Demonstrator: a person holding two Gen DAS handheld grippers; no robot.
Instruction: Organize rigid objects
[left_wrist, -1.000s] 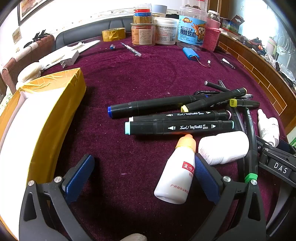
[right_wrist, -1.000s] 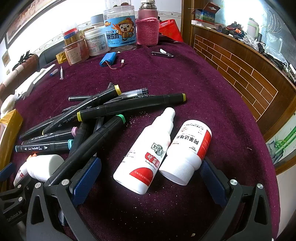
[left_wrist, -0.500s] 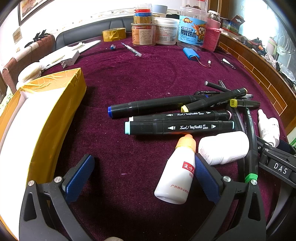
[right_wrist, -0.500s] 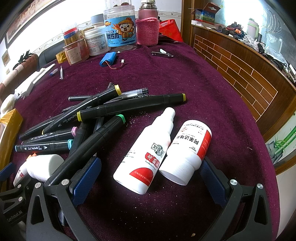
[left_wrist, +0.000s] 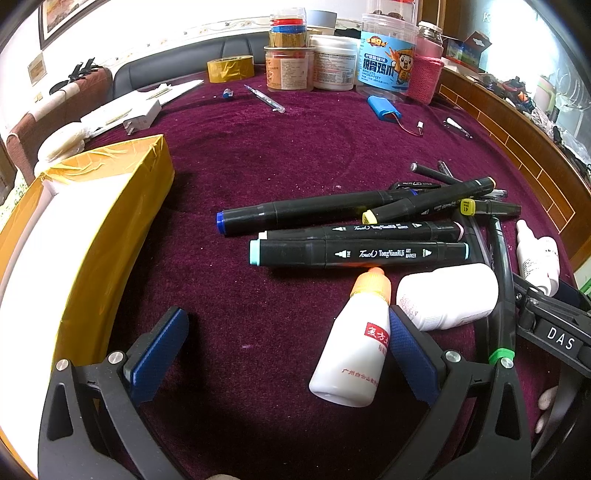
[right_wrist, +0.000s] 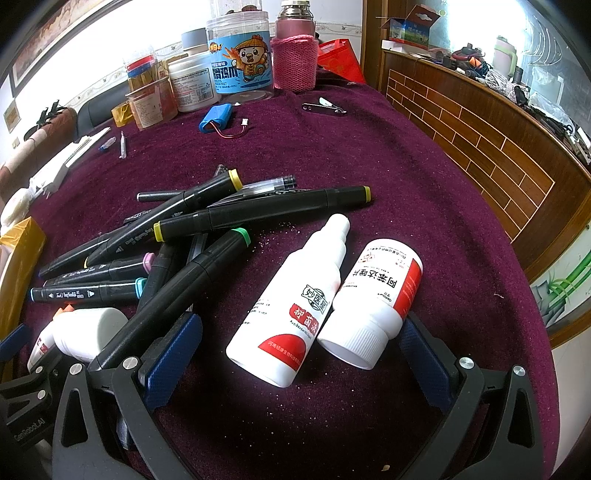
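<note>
- Change since the earlier frames: we find none; both grippers and every item lie where they did a second ago.
- Left gripper (left_wrist: 284, 347): jaws spread wide, gripping nothing. An orange-capped dropper bottle (left_wrist: 354, 347) lies between its fingers, against the right pad.
- Right gripper (right_wrist: 295, 354): jaws likewise wide apart, empty. A spray bottle (right_wrist: 291, 302) and a pill bottle (right_wrist: 373, 302) lie side by side, touching, between the fingers.
- Plain white bottle (left_wrist: 447, 295): on its side, just right of the dropper bottle.
- Markers (left_wrist: 354, 254): a loose black heap on the purple cloth (left_wrist: 295, 147), several crossing one another.
- Box (left_wrist: 74, 236): yellow-taped walls, white interior, left of the left gripper; we see nothing in the visible part.
- Jars (right_wrist: 240, 70): a row at the cloth's far edge, lidded; we cannot tell their contents.
- Blue battery pack (right_wrist: 216, 118): near the jars.
</note>
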